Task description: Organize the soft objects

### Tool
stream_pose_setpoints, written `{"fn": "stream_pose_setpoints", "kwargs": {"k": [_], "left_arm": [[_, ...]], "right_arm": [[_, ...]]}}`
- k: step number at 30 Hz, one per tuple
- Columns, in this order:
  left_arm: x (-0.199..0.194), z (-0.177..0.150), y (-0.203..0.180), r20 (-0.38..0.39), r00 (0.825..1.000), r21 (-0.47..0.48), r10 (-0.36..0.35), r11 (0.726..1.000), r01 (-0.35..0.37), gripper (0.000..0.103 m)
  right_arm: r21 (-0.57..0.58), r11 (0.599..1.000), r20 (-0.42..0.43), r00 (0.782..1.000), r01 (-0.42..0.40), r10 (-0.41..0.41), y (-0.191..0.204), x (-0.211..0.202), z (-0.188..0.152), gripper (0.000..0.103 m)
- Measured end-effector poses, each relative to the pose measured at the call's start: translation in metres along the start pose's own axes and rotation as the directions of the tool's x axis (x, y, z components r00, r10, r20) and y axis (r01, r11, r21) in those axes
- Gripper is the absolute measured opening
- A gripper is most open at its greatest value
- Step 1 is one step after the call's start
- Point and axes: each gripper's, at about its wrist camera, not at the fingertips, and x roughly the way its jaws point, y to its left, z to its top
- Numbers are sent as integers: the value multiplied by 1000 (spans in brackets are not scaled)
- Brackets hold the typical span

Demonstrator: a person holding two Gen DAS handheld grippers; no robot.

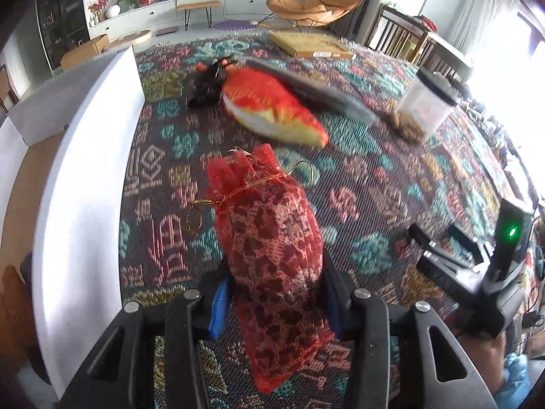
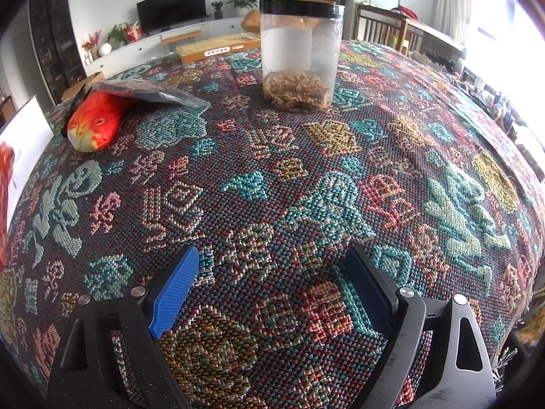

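**Left wrist view: red pouch clamped**

Red mesh pouch (image 1: 269, 255) sits between the left gripper (image 1: 272, 293) fingers, squeezed from both sides, above the patterned cloth (image 1: 374, 184). Fish toy (image 1: 272, 109) at 12 o'clock; white box (image 1: 85, 177) at 9. Right gripper (image 2: 272, 283): fingers apart, holding nothing; jar (image 2: 301, 54) at 12.

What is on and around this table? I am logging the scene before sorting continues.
Red mesh drawstring pouch: one, red with gold cord, between the left gripper's pads.
Orange plush fish: one, orange and yellow, far left of the cloth.
Grey plastic bag: one, grey, lying over the fish.
Clear plastic jar: one, black lid, brown contents, upright at the far centre.
Flat cardboard box: one, tan, far table edge.
White bin: one, white, left of the cloth.
Woven patterned tablecloth: one, multicoloured.
Left gripper: shut on the pouch.
Right gripper: open, holding nothing.
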Motion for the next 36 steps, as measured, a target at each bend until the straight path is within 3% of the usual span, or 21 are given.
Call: {"fn": "stream_pose_setpoints", "kwargs": {"k": [3,10,17,36], "left_arm": [[28,-20,4,-5,999,-26,49,998,-49,72],[52,-24,0,80,984,-42,158,987,-155,102],[53,-27,1,148,973,-36,177,984,-173,103],[55,-27,-1,154,971,-40,182,983,-178,103]], "right_arm": [[0,1000,0,1000,-1,1,0,0,0,90],[0,1000,-1,1000,0,0,0,0,0,90],[0,1000,-1,1000,0,0,0,0,0,90],[1,1000,-1,1000,0,0,1,0,0,90]]}}
